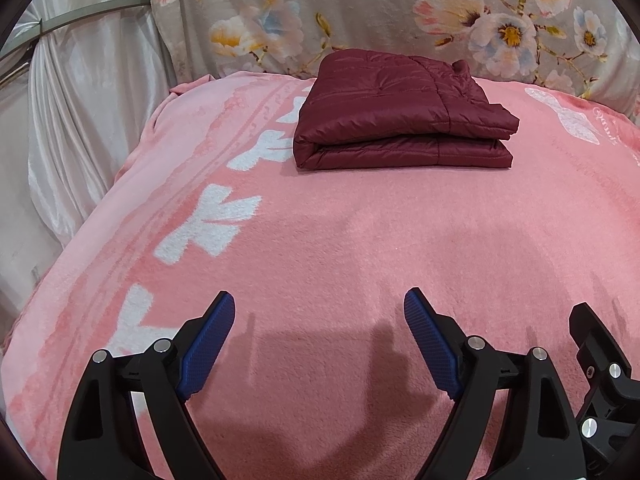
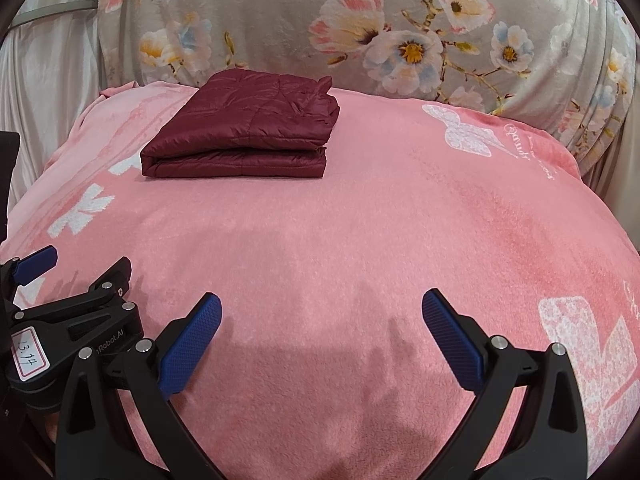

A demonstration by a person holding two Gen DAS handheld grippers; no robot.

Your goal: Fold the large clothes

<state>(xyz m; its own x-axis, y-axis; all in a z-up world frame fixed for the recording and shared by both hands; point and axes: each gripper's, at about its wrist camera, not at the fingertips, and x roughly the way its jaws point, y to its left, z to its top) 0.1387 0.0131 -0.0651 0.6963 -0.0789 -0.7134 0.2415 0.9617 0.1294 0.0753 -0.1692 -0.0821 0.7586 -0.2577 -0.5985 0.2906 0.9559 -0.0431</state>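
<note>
Both grippers, left [image 1: 319, 308] and right [image 2: 321, 307], hover spread and empty above the pink blanket [image 1: 340, 240]; the maroon quilted jacket [image 1: 400, 120] lies folded beyond, apparently finished.

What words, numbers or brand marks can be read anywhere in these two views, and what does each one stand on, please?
"13.74": handwritten on a white sticker on the left gripper body.
"Robot.AI": printed on that same gripper's black body; its start is cut off.
White cursive script on the pink blanket, beside the white butterfly: too blurred to read.
White marks at the blanket's right edge: cut off, unreadable.
</note>
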